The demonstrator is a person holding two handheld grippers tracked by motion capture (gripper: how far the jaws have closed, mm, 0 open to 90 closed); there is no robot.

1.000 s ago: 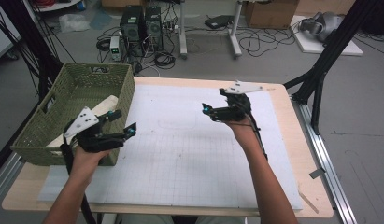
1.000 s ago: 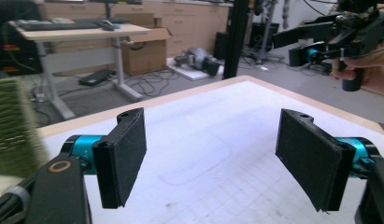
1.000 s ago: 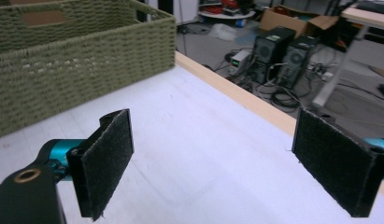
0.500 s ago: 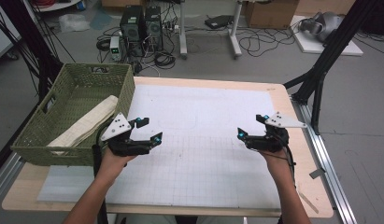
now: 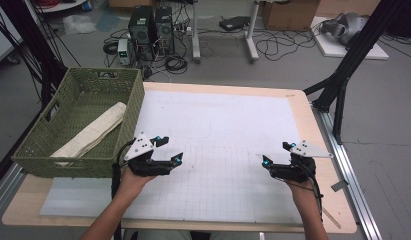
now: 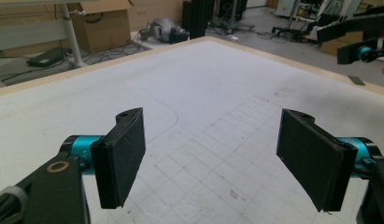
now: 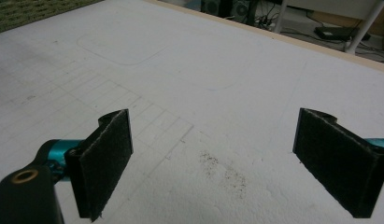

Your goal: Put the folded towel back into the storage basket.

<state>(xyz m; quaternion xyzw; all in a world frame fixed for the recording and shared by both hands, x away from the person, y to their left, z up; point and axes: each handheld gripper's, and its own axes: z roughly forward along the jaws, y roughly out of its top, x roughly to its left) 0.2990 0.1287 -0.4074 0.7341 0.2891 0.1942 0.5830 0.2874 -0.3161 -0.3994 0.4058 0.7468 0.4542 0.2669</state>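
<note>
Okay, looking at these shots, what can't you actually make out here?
- Folded cloth in the basket, high view: its near end is hidden behind the basket's front wall.
- Left gripper, high view: the grey plate covers its body.
- Right gripper, high view: too small to judge the jaw gap; its own view shows the jaws apart.
- Floor clutter, high view: blurred.

Two tongs are in hand — the left tongs (image 5: pixel 171 149) at about 8 o'clock on the table (image 5: pixel 228 88), the right tongs (image 5: pixel 276 153) at about 4 o'clock. Each has two black pads, four in all, set wide apart. One white gridded mat (image 5: pixel 218 130) covers the table. One green woven basket (image 5: pixel 105 80) stands at 10 o'clock — one folded beige cloth (image 5: pixel 93 132) lies in it. Two forearms enter from 6 o'clock.
</note>
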